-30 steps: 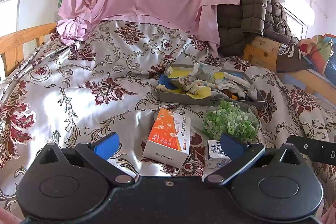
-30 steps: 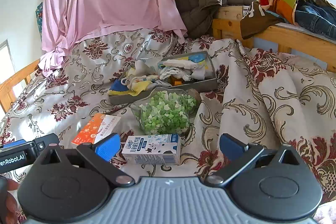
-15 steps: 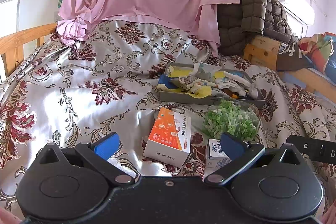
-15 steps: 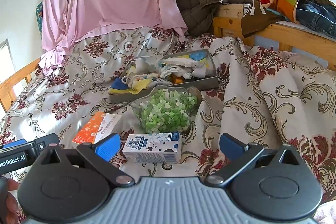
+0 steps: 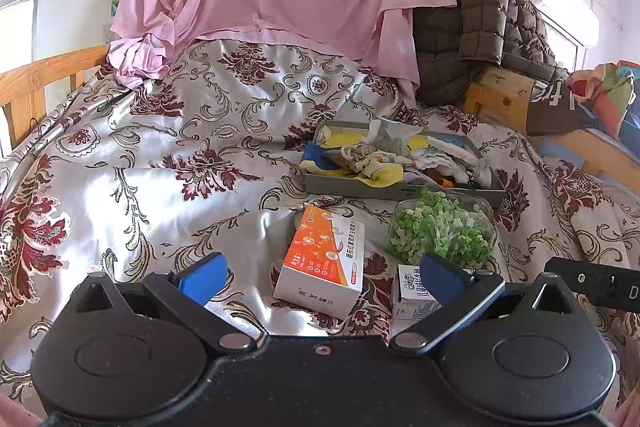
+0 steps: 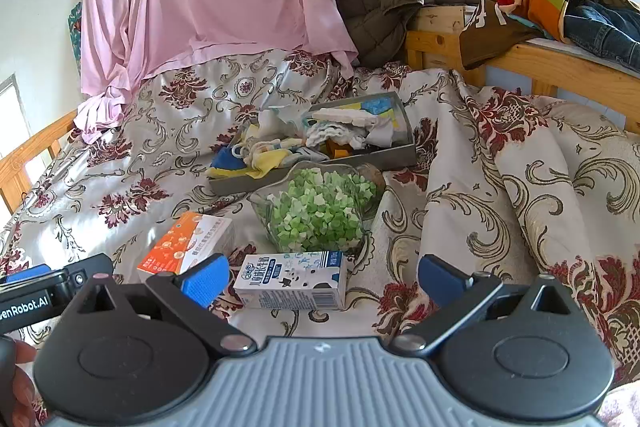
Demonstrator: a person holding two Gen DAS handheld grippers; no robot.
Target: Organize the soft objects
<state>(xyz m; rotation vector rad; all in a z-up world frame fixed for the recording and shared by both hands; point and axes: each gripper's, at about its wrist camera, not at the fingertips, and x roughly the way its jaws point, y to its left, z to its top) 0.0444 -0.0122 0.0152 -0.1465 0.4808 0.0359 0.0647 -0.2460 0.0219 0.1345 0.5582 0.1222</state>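
The floral bedspread [image 5: 168, 163] carries everything, and I take the grey tray [image 6: 394, 155] as my landmark. Small cloths [image 6: 276, 157] lie heaped inside it, some spilling over its left end, probably gathered there for sorting. Just in front of it sits a glass bowl of green pieces [image 6: 320, 211], then an orange box [image 5: 324, 259] and a milk carton [image 6: 292, 281]. My left gripper [image 5: 320, 275] and right gripper [image 6: 320, 279] both hover spread wide, empty.
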